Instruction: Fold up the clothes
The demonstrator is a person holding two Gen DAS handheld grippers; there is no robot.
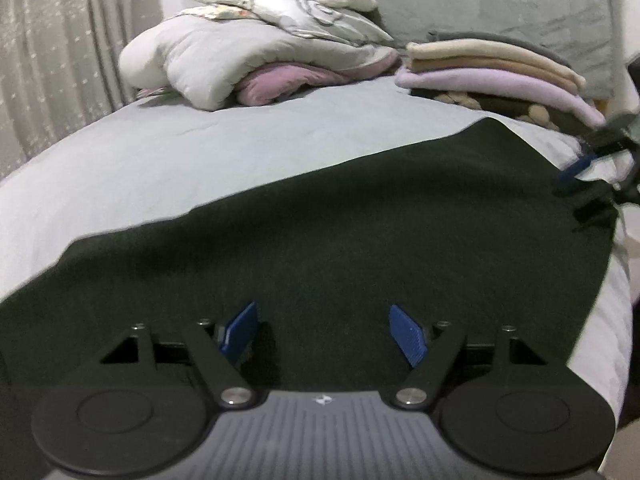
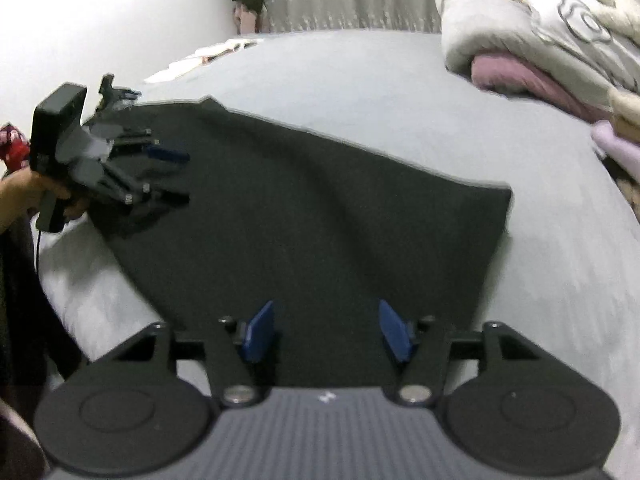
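Dark green cloth [image 1: 360,216] lies flat on the bed [image 1: 200,152], folded stack [image 1: 492,68] behind, both claws, left [image 1: 322,332] and right [image 2: 326,330], wide and empty, folds left.

Grey bed [image 1: 192,160] under a flat dark garment [image 1: 340,232], folded clothes stack [image 1: 492,68], heaped bedding [image 1: 240,56].

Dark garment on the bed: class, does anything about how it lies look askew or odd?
The dark garment lies mostly flat but skewed across the bed, its near edge hanging over the side. Both hand-held grippers, left and right, are open above it.
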